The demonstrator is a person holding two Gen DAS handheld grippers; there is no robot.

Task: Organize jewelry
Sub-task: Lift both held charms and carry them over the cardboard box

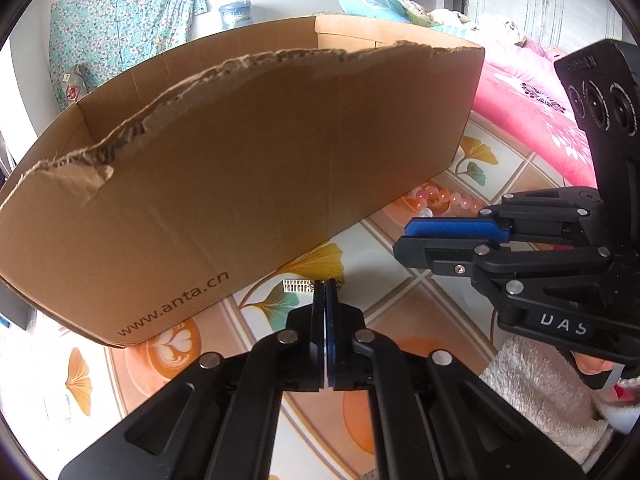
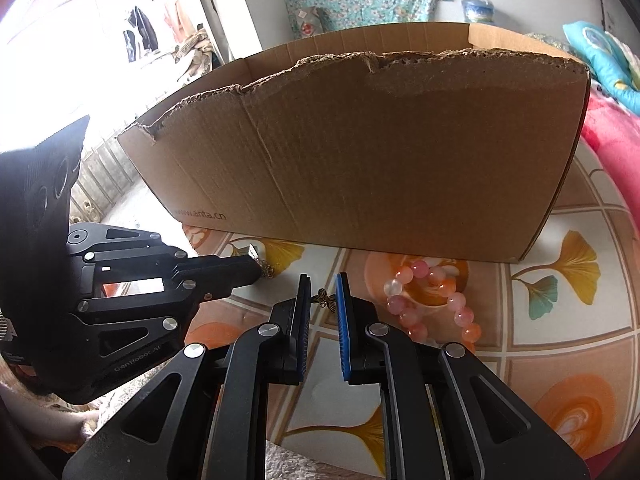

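Observation:
A torn open cardboard box [image 1: 248,168] stands on the patterned table, also in the right wrist view [image 2: 380,148]. My left gripper [image 1: 325,286] is shut on a small gold hair comb [image 1: 298,286], low over the table by the box front; the comb also shows in the right wrist view [image 2: 260,261]. My right gripper [image 2: 323,286] is open around a small bronze butterfly charm [image 2: 326,299] lying on the table. A pink bead bracelet [image 2: 430,300] lies just right of it, also in the left wrist view [image 1: 444,200].
The tablecloth [image 2: 560,320] has ginkgo leaf and latte prints. A pink bed cover [image 1: 532,112] lies beyond the table on the right. A white fluffy cloth [image 1: 540,384] sits by the near edge.

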